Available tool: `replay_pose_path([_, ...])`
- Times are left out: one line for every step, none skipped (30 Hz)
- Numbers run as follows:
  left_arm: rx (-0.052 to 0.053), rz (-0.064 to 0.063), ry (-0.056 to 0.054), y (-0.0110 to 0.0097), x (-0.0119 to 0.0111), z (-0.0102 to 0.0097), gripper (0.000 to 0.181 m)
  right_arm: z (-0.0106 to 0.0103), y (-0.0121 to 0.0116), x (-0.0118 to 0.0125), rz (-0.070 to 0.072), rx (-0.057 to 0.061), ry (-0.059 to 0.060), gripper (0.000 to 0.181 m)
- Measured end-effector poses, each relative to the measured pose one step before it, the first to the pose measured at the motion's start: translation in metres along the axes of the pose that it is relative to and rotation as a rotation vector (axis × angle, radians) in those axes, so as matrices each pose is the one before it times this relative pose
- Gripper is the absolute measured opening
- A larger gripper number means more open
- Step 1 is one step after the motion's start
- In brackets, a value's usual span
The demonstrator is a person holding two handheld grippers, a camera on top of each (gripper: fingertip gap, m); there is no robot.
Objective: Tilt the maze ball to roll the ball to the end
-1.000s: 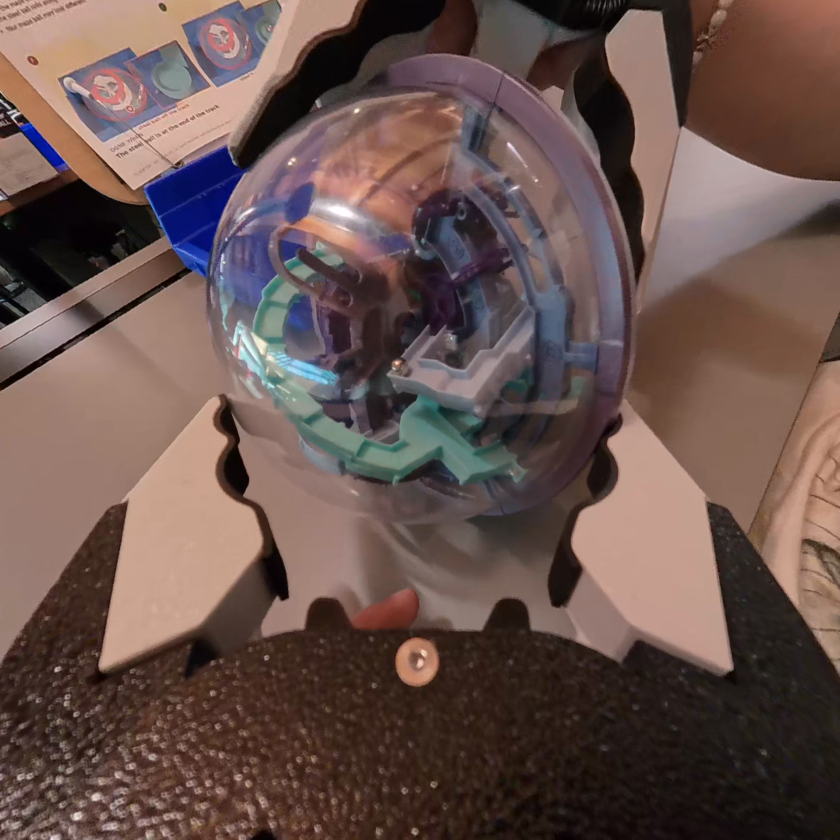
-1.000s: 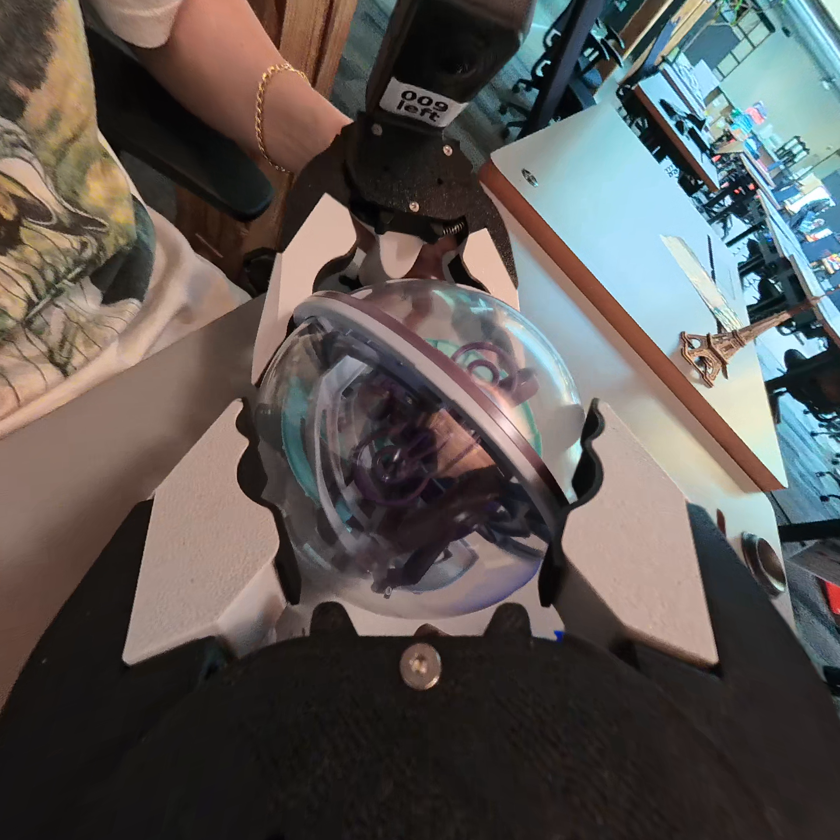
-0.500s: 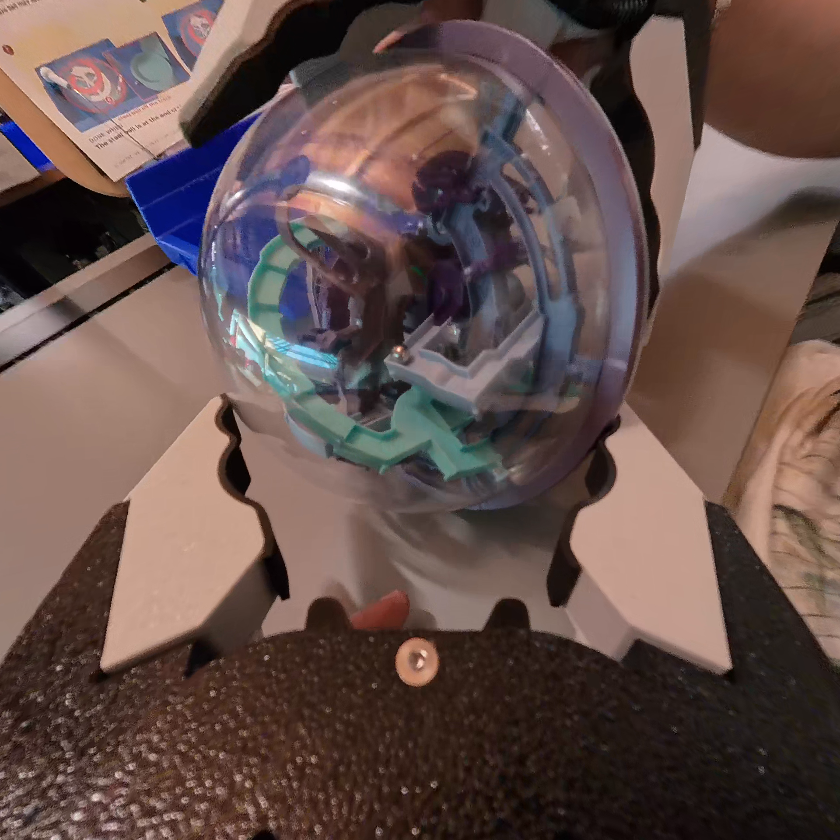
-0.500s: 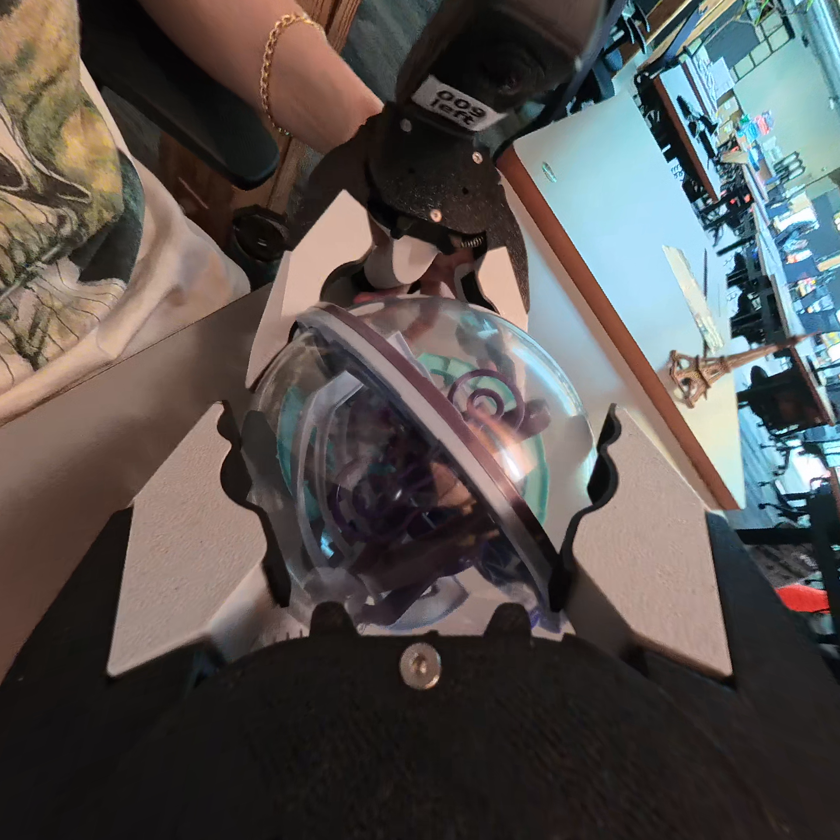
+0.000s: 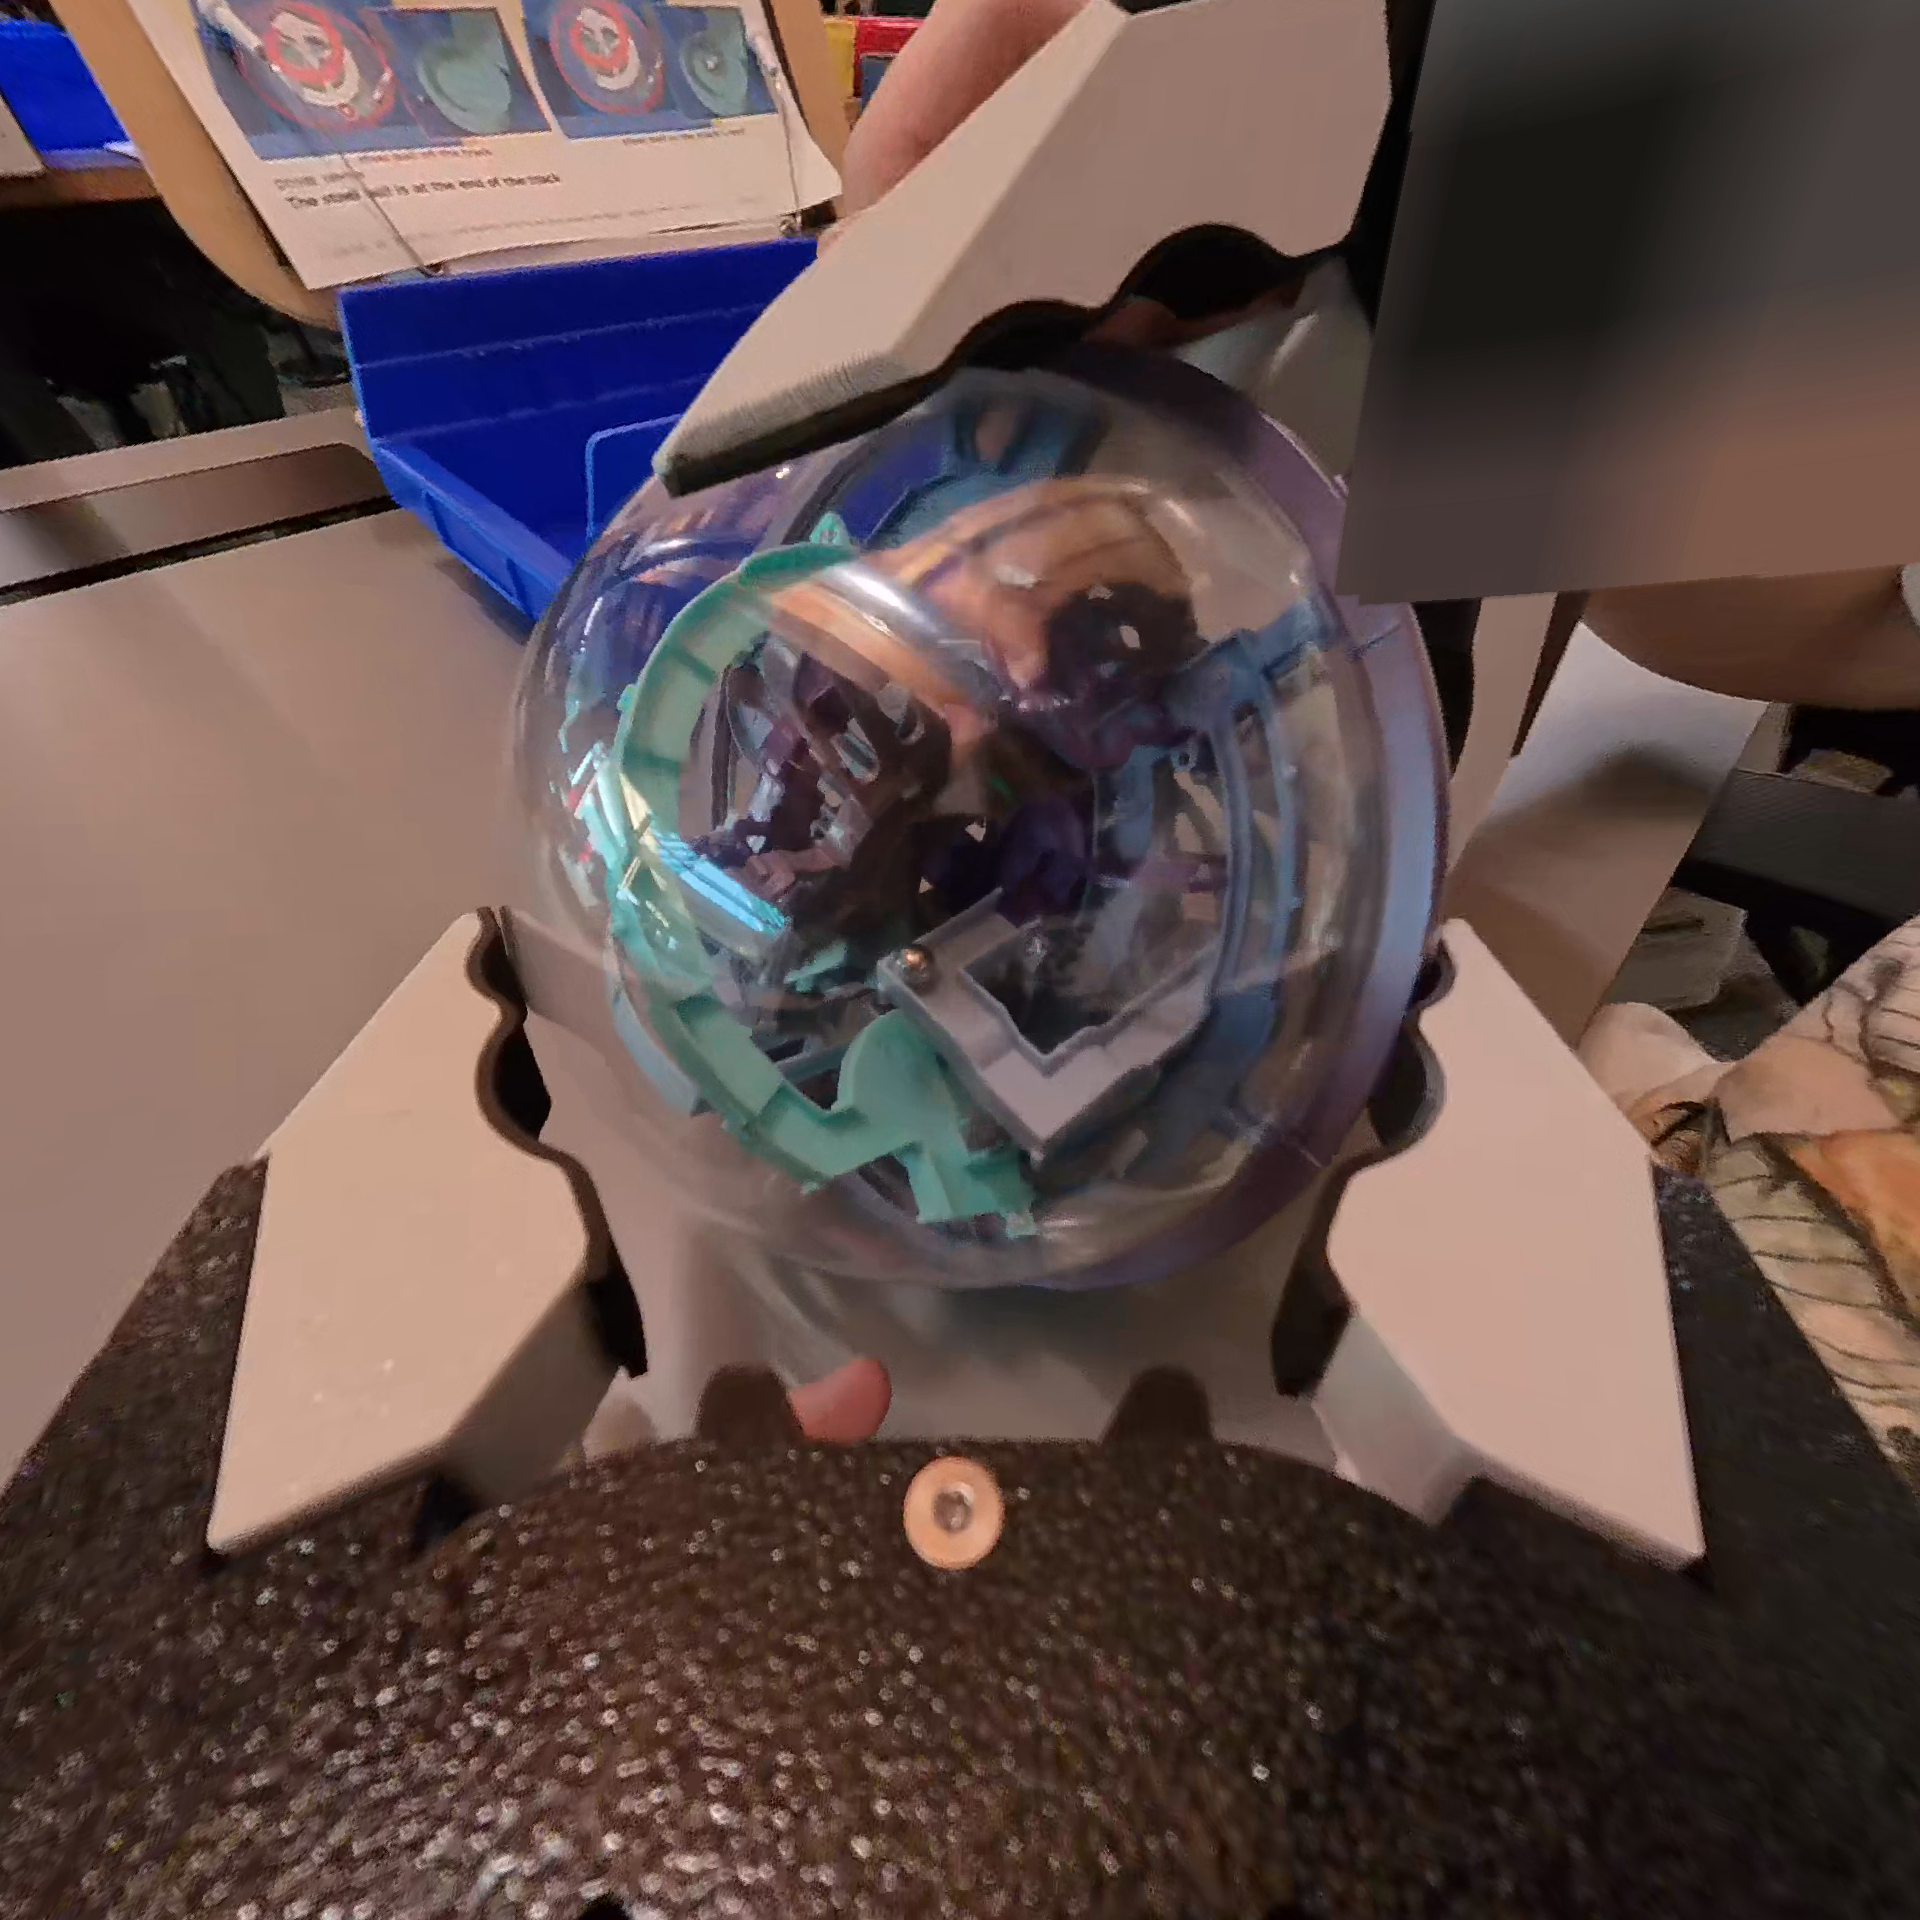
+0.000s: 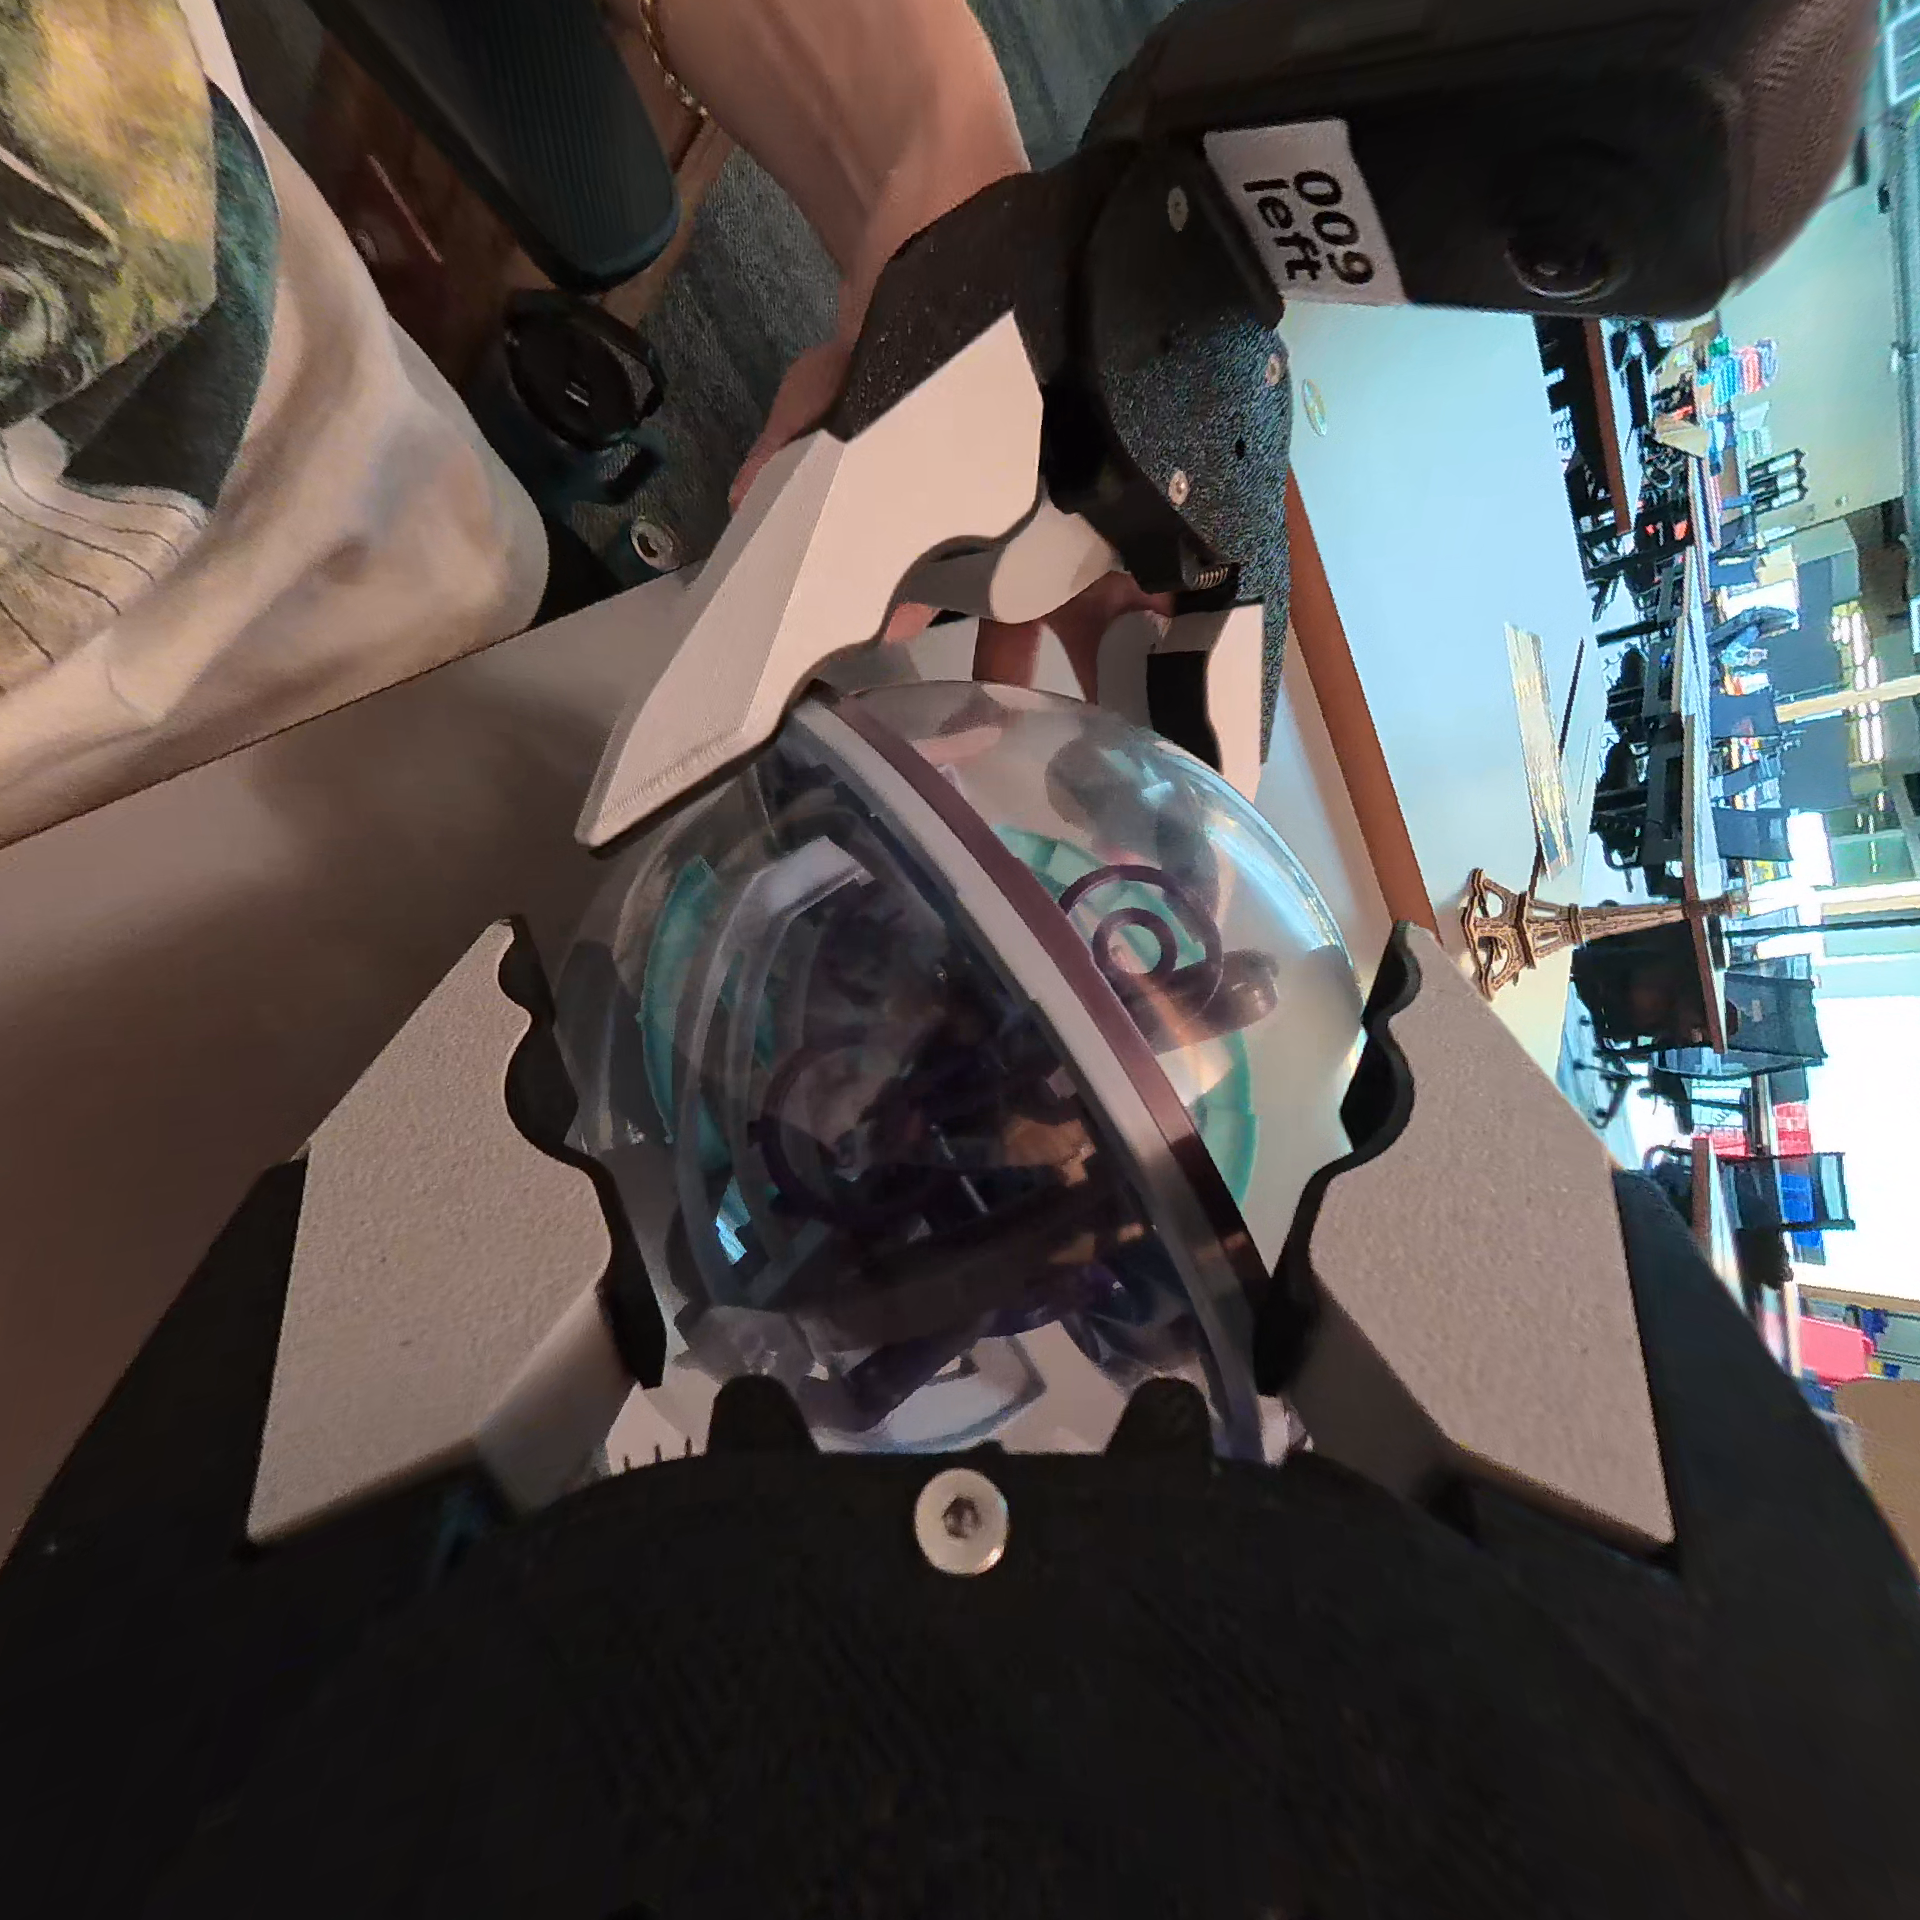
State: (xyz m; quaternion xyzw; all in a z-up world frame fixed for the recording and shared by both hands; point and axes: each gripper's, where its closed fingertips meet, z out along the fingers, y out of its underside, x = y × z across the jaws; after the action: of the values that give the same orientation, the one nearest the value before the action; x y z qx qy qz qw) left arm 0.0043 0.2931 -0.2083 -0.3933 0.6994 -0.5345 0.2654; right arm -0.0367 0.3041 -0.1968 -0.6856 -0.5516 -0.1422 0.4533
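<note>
A clear maze ball (image 5: 977, 862) with teal, purple and grey tracks and a purple rim is held in the air between both grippers. My left gripper (image 5: 966, 940) is shut on it from the near side, and one right gripper finger (image 5: 966, 270) presses on its top. A small steel ball (image 5: 920, 964) sits at a corner of the grey track (image 5: 1049, 1049). In the right wrist view my right gripper (image 6: 956, 935) is shut on the maze ball (image 6: 956, 1049). The left gripper's finger (image 6: 748, 644) lies on the ball's far upper side.
A grey table (image 5: 208, 779) lies below. A blue bin (image 5: 540, 416) and a printed instruction sheet (image 5: 468, 125) stand behind it. A person's arm (image 6: 894, 135) and patterned clothing (image 5: 1818, 1091) are close. A small tower model (image 6: 1558, 925) stands on another table.
The maze ball has been tilted and turned, and both grippers rolled with it. The backgrounds swung round. The steel ball stays at the grey track's corner.
</note>
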Motion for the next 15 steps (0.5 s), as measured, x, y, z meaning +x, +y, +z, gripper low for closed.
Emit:
replay_pose_path([-0.0094, -0.0004, -0.0126, 0.00062, -0.00086, -0.00068, 0.157, 0.00093, 0.00018, 0.00031, -0.0084, -0.0068, -0.0023, 0.15])
replay_pose_path([-0.0051, -0.0073, -0.0101, -0.0002, -0.00044, -0.00074, 0.158, 0.00069, -0.00035, 0.00011, -0.005, -0.0021, -0.0024, 0.15])
replay_pose_path([0.0012, -0.0194, -0.008, -0.00126, -0.00049, -0.00091, 0.158, 0.0012, -0.00082, 0.00022, -0.004, 0.0009, 0.0004, 0.15])
replay_pose_path([-0.005, -0.0095, -0.004, -0.0001, -0.00034, -0.00093, 0.158, 0.00108, -0.00071, 0.00014, -0.0041, 0.001, 0.0009, 0.15])
replay_pose_path([-0.0097, 0.003, 0.001, 0.00089, -0.00012, -0.00089, 0.158, 0.00064, -0.00086, 0.00004, -0.0038, 0.0017, -0.0018, 0.15])
replay_pose_path([-0.0081, 0.0037, 0.0008, 0.00081, -0.00023, -0.00088, 0.158, 0.00085, -0.00086, 0.00009, -0.0045, 0.0011, -0.0007, 0.15])
replay_pose_path([-0.0062, 0.0044, -0.0033, 0.00053, -0.00055, -0.00067, 0.158, 0.001, -0.00042, 0.00004, -0.0091, -0.0008, 0.0002, 0.149])
replay_pose_path([-0.0061, 0.0054, -0.0042, 0.00057, -0.00073, -0.00051, 0.157, 0.00068, -0.00044, -0.00015, -0.0147, -0.0003, -0.0003, 0.149])
replay_pose_path([-0.0036, 0.0036, -0.0016, 0.00057, -0.00059, -0.00044, 0.158, 0.00051, -0.00076, -0.0003, -0.0146, 0.0005, -0.0012, 0.148])
replay_pose_path([0.0014, 0.0062, 0.0046, 0.00057, -0.00019, -0.00061, 0.158, 0.0002, -0.00069, -0.00033, -0.0139, 0.0012, -0.0019, 0.148])
replay_pose_path([0.0067, 0.0067, 0.0071, 0.00036, -0.00039, -0.00062, 0.158, 0.00013, -0.00132, -0.00005, -0.007, 0.0083, 0.0012, 0.147])
replay_pose_path([0.0087, 0.001, 0.003, -0.00001, -0.00085, -0.0006, 0.158, -0.00012, -0.00123, 0.00094, 0.0046, 0.0135, 0.0072, 0.147])
replay_pose_path([0.0066, -0.0035, 0.0017, 0.00003, -0.00065, -0.00032, 0.157, -0.00032, -0.00019, 0.00161, 0.02, 0.015, 0.0101, 0.146])
replay_pose_path([0.0084, -0.0011, 0.0082, -0.00027, 0.00055, -0.00003, 0.157, -0.00082, 0.00063, 0.00149, 0.0354, 0.0194, 0.005, 0.147])
replay_pose_path([0.0112, 0.0029, 0.0094, -0.00044, 0.00072, 0.00015, 0.156, -0.00133, 0.0008, 0.00183, 0.0491, 0.0275, 0.0041, 0.149])
